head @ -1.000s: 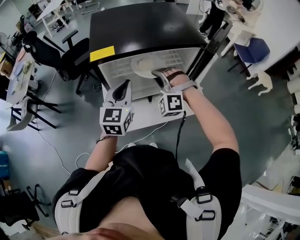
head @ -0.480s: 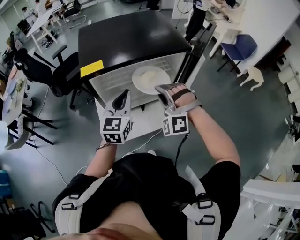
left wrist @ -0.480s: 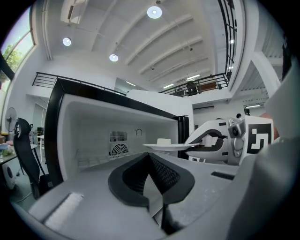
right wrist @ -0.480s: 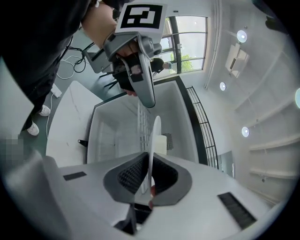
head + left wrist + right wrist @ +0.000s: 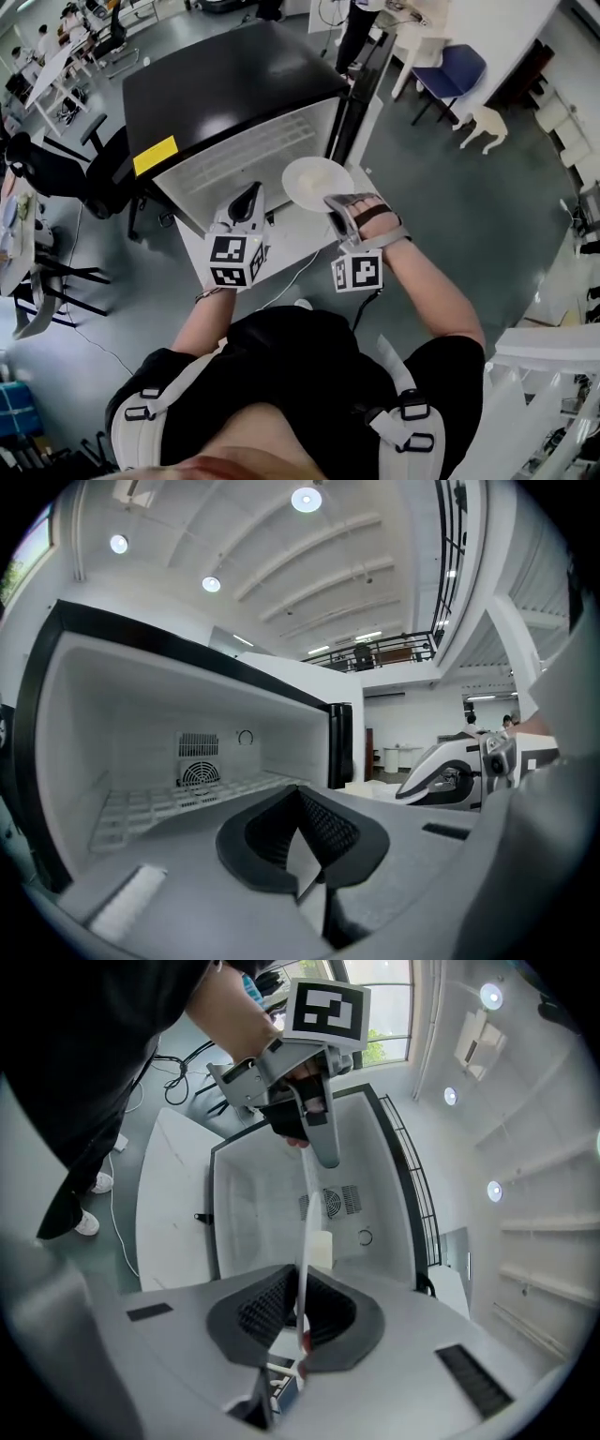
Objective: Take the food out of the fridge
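In the head view, the right gripper [image 5: 335, 203] pinches the near rim of a white plate [image 5: 317, 181]. The plate carries a pale food [image 5: 314, 178] I cannot identify and is just outside the open fridge [image 5: 234, 103], in front of its mouth. The left gripper [image 5: 249, 195] hangs beside the plate, not touching it.

The left gripper view shows its 2 jaws [image 5: 300, 806] pressed together with nothing between them. Beyond them the fridge's wire shelf [image 5: 178, 801] looks bare, with a fan [image 5: 199, 774] on the back wall.

In the right gripper view, the right gripper [image 5: 302, 1297] has its jaws narrowed onto the plate [image 5: 306, 1213], which shows edge-on as 1 thin white line.

With only 1 rim held, the plate should probably stay level and travel slowly so the food does not slide. The left gripper could support the far edge before set-down.
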Available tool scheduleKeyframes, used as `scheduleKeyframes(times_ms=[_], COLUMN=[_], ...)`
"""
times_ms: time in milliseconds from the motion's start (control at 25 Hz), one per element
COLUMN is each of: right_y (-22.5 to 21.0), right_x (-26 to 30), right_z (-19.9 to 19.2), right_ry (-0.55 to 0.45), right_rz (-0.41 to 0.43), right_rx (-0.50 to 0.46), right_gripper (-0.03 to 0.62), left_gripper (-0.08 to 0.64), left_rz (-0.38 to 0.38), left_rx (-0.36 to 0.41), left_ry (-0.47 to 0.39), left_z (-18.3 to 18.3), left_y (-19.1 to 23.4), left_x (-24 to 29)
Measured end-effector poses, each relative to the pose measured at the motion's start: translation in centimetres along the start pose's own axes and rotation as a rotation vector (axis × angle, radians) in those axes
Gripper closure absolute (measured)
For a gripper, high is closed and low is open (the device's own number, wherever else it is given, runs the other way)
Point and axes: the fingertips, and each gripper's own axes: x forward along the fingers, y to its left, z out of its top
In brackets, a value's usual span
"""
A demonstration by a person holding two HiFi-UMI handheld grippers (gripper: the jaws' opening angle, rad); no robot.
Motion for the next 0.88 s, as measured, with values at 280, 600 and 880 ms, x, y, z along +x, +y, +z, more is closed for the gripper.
scheduleKeyframes(times_ms=[280,600,880], right_y=[1.4,1.4,0.5], right_x=[-2.4,-4.6,-5.5], right_z=[-3.6,-7.3,-8.8], right_ry=[0.135,0.266,0.334], right_rz=[-0.026,-0.069,-0.099], right_rx=[0.023,0.052,0.086], right_gripper=[0.568,0.568,0.569], left_gripper=[0.561,0.561,0.561], left_rz=[-0.106,-0.199,-0.243], left_rx=[0.015,0.034,0.033], left_ry=[0.005,0.009,0.011], left_z=[-0.2,0.0,0.3], left_y=[-3.5,-7.4,-9.2], left_x=[1.8,3.1,4.1])
